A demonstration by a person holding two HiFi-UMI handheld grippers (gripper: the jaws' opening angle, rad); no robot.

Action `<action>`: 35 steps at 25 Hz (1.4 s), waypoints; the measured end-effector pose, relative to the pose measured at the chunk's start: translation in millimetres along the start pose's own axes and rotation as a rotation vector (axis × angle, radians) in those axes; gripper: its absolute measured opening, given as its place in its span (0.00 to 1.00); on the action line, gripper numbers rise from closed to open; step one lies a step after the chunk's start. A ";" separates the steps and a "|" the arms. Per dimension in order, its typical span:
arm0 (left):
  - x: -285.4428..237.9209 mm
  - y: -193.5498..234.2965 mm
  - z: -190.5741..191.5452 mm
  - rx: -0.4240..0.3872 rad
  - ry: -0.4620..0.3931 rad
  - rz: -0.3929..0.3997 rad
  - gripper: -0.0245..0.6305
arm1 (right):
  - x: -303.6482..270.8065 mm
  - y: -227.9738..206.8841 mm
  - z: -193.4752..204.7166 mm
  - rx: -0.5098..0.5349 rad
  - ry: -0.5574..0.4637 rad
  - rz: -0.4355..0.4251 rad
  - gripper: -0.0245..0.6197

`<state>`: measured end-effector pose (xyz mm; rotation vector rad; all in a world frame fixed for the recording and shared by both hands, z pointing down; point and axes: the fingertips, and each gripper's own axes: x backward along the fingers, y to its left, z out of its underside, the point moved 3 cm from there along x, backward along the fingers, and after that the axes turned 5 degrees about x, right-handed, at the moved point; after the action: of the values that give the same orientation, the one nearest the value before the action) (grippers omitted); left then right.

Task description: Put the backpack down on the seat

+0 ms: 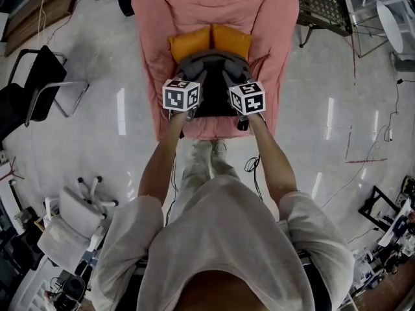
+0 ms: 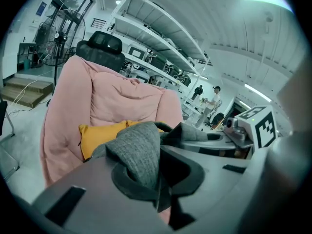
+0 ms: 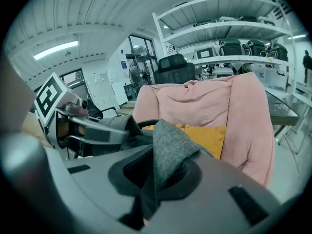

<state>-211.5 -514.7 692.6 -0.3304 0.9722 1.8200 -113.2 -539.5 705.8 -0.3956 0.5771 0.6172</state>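
Jaws, both pairs, tight on backpack (image 1: 209, 65)

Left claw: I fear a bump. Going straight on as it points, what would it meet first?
Past the grey backpack that the left claw grips, probably the orange cushion on the pink-covered chair, though depth is hard to judge.

Glossy pale floor (image 1: 337, 76). Black chair (image 1: 35, 86), 9 o'clock. White office chair (image 1: 74, 222), 8 o'clock. Mesh table (image 1: 321, 2), 1 o'clock. White shelving racks (image 3: 229, 30). Ceiling strip light (image 3: 56, 49).
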 end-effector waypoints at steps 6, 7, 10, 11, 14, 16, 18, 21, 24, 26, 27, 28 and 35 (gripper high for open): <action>-17.4 15.0 -9.4 0.008 0.013 -0.008 0.08 | -20.0 -14.0 -4.0 0.005 0.019 0.005 0.08; -20.3 17.2 -11.1 0.011 0.014 -0.011 0.08 | -22.9 -16.5 -5.1 0.006 0.023 0.006 0.08; -28.3 22.8 -16.4 0.015 0.020 -0.017 0.08 | -30.7 -23.5 -7.7 0.006 0.034 0.009 0.08; -30.1 24.7 -17.5 0.015 0.024 -0.018 0.08 | -32.9 -25.1 -8.2 0.008 0.039 0.009 0.08; -33.2 29.6 -19.5 0.010 0.032 -0.022 0.08 | -38.0 -27.3 -10.1 0.008 0.048 0.011 0.08; -33.9 30.7 -20.3 -0.003 0.038 -0.028 0.08 | -39.7 -27.8 -10.8 0.003 0.049 0.013 0.08; -34.2 30.8 -20.7 -0.009 0.037 -0.031 0.08 | -40.2 -28.0 -10.9 0.000 0.048 0.015 0.09; -34.2 29.6 -19.0 -0.021 0.027 -0.037 0.08 | -39.3 -27.9 -9.2 -0.001 0.047 0.017 0.09; -33.4 27.8 -14.3 -0.037 0.024 -0.032 0.08 | -37.3 -27.5 -6.1 -0.012 0.049 0.016 0.16; -32.2 27.6 -9.9 -0.030 0.040 -0.023 0.22 | -36.1 -24.9 -2.9 -0.017 0.055 -0.003 0.30; -31.6 27.0 -7.4 -0.024 0.051 -0.016 0.31 | -35.5 -22.7 -0.8 -0.017 0.061 -0.017 0.39; -30.9 25.8 -4.9 -0.019 0.062 -0.009 0.37 | -34.8 -20.1 1.6 -0.014 0.066 -0.030 0.47; -15.7 21.9 15.4 -0.048 0.082 -0.048 0.48 | -22.4 -12.3 17.1 0.006 0.072 -0.019 0.76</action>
<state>-220.2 -517.2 722.2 -0.4576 0.9702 1.8001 -113.7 -549.6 734.8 -0.4188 0.6434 0.5850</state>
